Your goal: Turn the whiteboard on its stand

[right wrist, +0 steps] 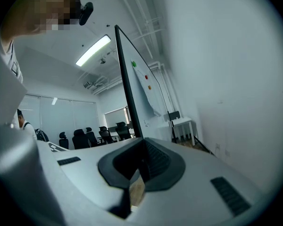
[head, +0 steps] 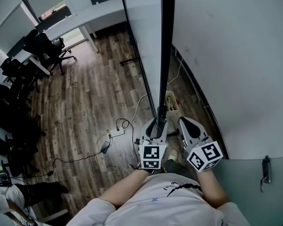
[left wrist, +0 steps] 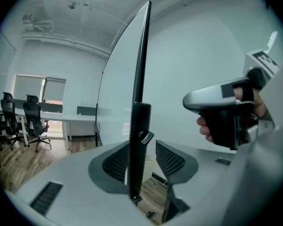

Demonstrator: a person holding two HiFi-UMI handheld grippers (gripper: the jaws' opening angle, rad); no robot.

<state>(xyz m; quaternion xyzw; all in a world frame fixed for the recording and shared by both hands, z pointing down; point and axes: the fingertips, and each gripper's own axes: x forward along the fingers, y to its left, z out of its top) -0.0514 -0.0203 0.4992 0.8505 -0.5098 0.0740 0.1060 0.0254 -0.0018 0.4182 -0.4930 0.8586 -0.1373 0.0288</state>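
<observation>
Left gripper view: the left gripper (left wrist: pixel 144 163) holds its ribbed pads (left wrist: pixel 170 159) wide around the slim black frame (left wrist: pixel 140 121) of the glossy whiteboard (left wrist: pixel 120 79), which rises toward twelve o'clock; the right gripper (right wrist: pixel 141 161) is closed, empty.

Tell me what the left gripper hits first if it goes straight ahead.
The black upright frame edge of the white whiteboard. It stands between the open jaws of the left gripper, so contact would likely come almost at once; exact depth is unclear.

Open left gripper (left wrist: pixel 144 158) jaws straddle whiteboard edge (left wrist: pixel 141 65).
</observation>
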